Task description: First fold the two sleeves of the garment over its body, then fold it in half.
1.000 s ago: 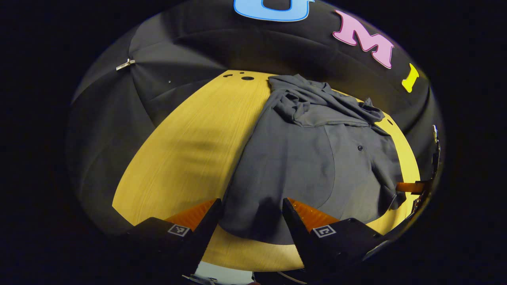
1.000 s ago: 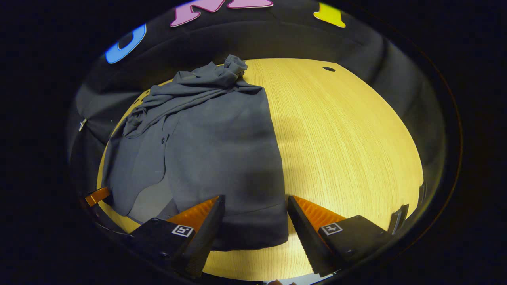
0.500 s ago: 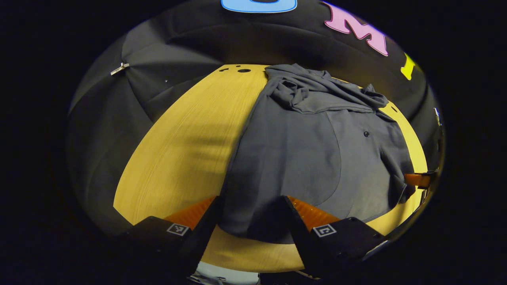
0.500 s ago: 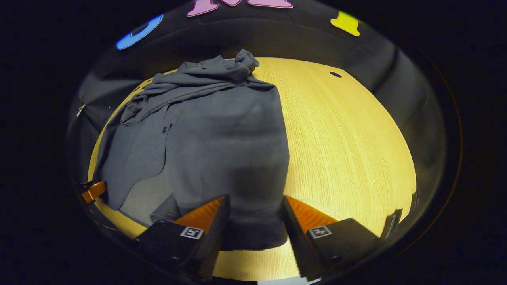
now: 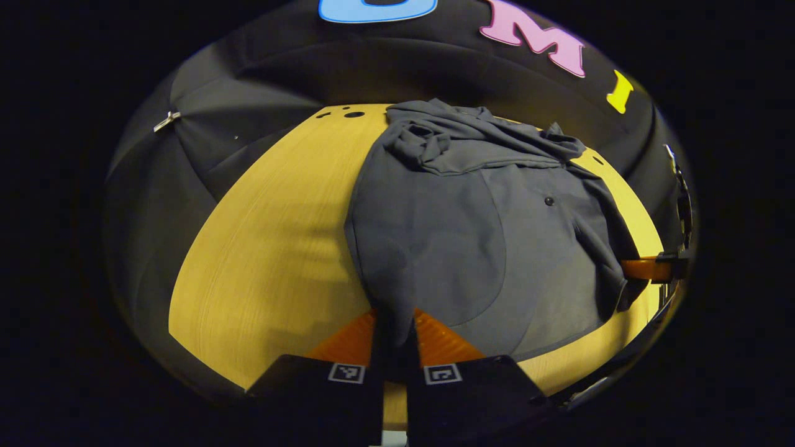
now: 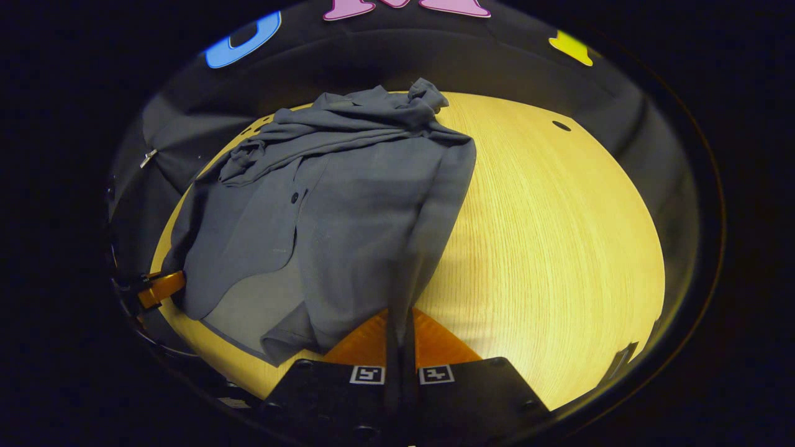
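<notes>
A dark grey garment (image 5: 472, 230) lies on the yellow wooden table (image 5: 273, 248), its sleeves bunched across the far end (image 5: 472, 139). In the left gripper view my left gripper (image 5: 395, 323) is shut on the hem at the near left corner, cloth pinched between both fingers. In the right gripper view the same garment (image 6: 348, 211) spreads to the left, and my right gripper (image 6: 397, 323) is shut on its near right hem corner. The other gripper's finger (image 5: 643, 269) shows at the far right of the left gripper view, and the matching finger (image 6: 160, 288) shows at the left of the right gripper view.
The table (image 6: 546, 248) stretches bare to the right of the garment in the right gripper view. Small holes (image 5: 354, 114) mark the table's far corner, another hole (image 6: 561, 125) sits far right. Black cloth wall (image 5: 261, 74) surrounds the table, with a metal clip (image 5: 164, 120) on it.
Both grippers went from open, straddling the hem, to shut on it. The cloth near each gripper is now drawn up into a narrow pinched fold.
</notes>
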The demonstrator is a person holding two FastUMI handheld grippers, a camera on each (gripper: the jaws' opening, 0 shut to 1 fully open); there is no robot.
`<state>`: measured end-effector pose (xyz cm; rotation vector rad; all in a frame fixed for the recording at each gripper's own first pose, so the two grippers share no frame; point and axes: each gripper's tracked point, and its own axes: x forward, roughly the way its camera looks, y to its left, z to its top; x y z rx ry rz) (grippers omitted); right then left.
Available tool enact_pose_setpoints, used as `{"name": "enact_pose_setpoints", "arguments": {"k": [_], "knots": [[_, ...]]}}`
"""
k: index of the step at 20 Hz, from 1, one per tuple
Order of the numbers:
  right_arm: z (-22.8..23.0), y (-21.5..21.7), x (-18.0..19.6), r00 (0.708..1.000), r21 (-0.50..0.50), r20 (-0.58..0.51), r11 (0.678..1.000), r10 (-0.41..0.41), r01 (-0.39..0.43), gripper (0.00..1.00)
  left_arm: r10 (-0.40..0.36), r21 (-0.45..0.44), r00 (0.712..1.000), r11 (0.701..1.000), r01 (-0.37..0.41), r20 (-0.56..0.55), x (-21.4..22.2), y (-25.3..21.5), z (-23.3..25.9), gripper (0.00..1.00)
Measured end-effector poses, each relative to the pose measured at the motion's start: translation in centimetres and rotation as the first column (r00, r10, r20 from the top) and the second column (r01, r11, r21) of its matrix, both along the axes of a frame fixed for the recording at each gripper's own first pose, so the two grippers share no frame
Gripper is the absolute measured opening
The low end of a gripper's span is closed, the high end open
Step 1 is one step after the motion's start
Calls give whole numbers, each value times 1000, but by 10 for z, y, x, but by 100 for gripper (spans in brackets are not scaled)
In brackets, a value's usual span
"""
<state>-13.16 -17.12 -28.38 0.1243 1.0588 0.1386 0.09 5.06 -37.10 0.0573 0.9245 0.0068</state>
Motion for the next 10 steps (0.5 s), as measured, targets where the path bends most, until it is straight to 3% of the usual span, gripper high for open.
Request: {"name": "enact_pose_setpoints", "arguments": {"k": [1, 3, 7, 10], "knots": [[1, 2, 0, 1000, 31, -7, 1000, -6, 7, 6, 2, -1, 1000, 1000, -2, 6, 1, -1, 2, 13], [4, 11, 0, 998, 138, -33, 989, -49, 53, 5, 6, -58, 1000, 998, -6, 0, 0, -9, 3, 6], [16, 14, 8, 992, 276, -44, 953, -115, 123, 5, 6, -165, 998, 986, 5, 62, 8, -33, 30, 6], [34, 24, 17, 992, 369, -22, 921, -123, 122, 5, 26, -258, 992, 966, 5, 119, 14, -56, 56, 5]]}}
